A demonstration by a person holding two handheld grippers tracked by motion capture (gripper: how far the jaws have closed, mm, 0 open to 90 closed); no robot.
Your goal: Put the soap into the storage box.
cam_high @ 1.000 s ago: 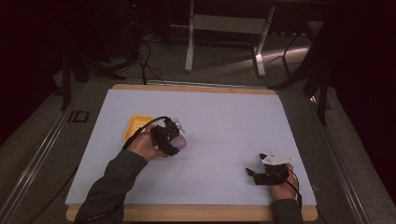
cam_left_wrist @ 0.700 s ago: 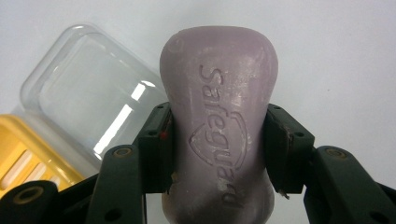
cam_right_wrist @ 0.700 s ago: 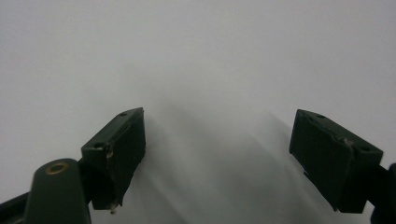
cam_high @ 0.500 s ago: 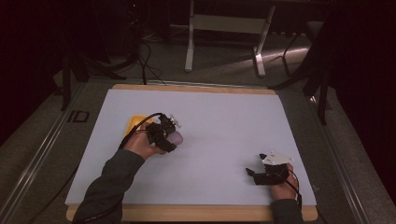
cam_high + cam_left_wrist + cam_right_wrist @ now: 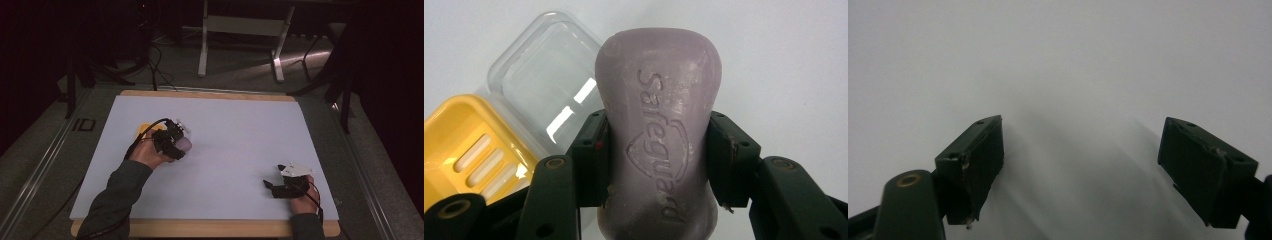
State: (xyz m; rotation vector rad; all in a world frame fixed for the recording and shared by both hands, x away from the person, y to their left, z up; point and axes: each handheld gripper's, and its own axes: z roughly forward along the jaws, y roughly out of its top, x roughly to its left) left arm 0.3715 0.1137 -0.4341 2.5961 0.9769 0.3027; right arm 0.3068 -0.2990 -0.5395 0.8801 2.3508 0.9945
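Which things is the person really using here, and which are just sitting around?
Being used:
- purple soap bar, clamped in the left gripper
- yellow soap dish with its clear lid open, next to the soap

Just sitting around:
- right gripper, open and holding nothing
- white table mat

Black tools — dark grey sleeves.

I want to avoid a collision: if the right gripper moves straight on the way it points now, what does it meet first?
Probably nothing but the white table sheet. The right gripper has its fingers open and empty, and the sheet ahead of them looks bare as far as its own view shows, though depth is hard to judge.
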